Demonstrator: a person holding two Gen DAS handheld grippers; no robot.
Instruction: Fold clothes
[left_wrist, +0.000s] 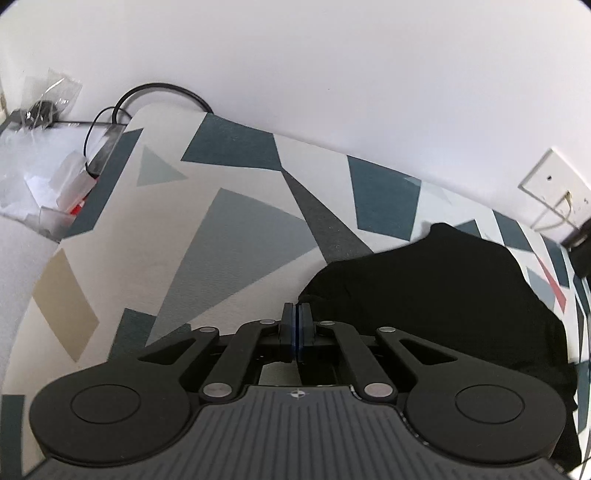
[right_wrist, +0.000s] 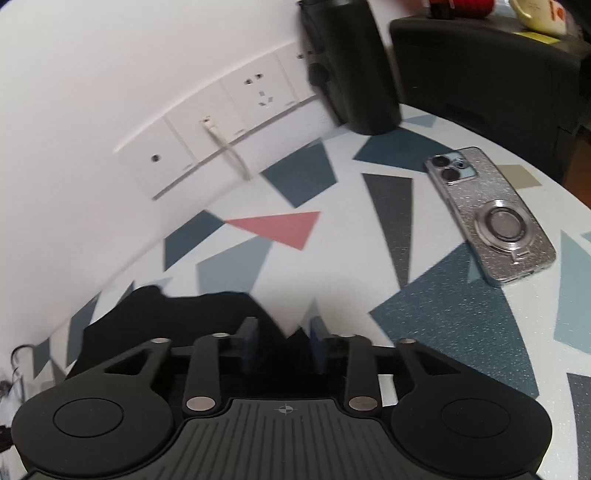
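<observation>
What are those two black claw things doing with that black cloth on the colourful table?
A person holds a gripper in each hand and is folding a black garment on the patterned table. The left gripper is shut at the cloth's edge; whether it pinches any fabric cannot be told. The right gripper has its jaws apart with a point of cloth between them. A phone lies nearby, untouched. The garment is still a rumpled heap, not neatly folded.

2 wrist views, angled down, close; both share black garment (left_wrist: 443, 295), tablecloth (right_wrist: 332, 277).
</observation>
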